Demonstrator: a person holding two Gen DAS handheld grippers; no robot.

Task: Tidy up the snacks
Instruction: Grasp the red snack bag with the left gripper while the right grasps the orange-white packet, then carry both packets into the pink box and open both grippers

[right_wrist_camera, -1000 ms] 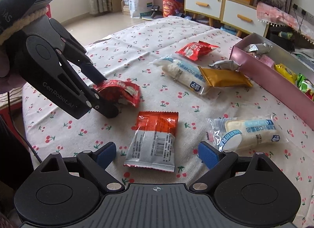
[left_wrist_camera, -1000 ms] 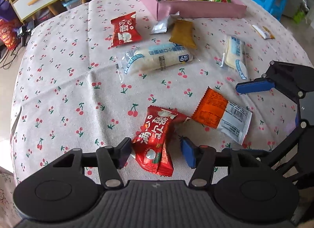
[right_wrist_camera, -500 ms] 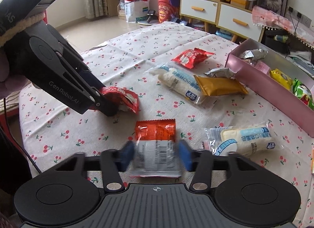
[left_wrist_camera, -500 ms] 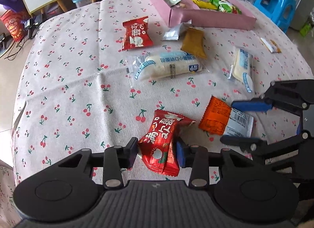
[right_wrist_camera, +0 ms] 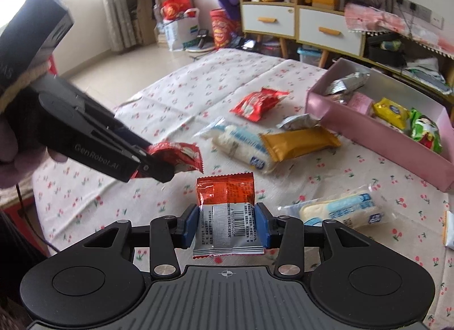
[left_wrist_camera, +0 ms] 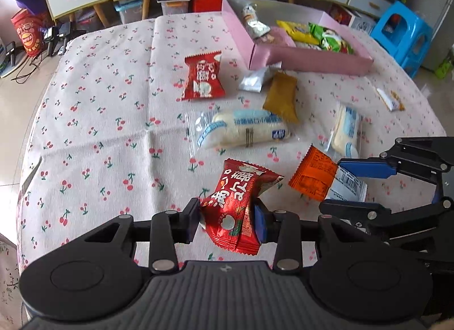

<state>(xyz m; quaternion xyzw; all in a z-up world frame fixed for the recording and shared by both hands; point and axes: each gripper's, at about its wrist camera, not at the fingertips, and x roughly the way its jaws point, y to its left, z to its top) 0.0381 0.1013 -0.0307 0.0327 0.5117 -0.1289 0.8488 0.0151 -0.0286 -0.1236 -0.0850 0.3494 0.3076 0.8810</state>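
The left gripper [left_wrist_camera: 226, 220] squeezes a red snack pack [left_wrist_camera: 237, 205]. The right gripper [right_wrist_camera: 226, 223] squeezes an orange and silver snack pack [right_wrist_camera: 227, 210]. Both packs are lifted off the cherry tablecloth [left_wrist_camera: 113, 131]. Farther away, near the pink box [right_wrist_camera: 377, 137], lie two white bread packs, a mustard-yellow pack [right_wrist_camera: 298, 142] and another red pack [left_wrist_camera: 203, 76].

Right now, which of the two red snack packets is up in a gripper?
The red packet nearest the camera, pinched in the left gripper. The other red packet lies flat on the tablecloth near the pink box.
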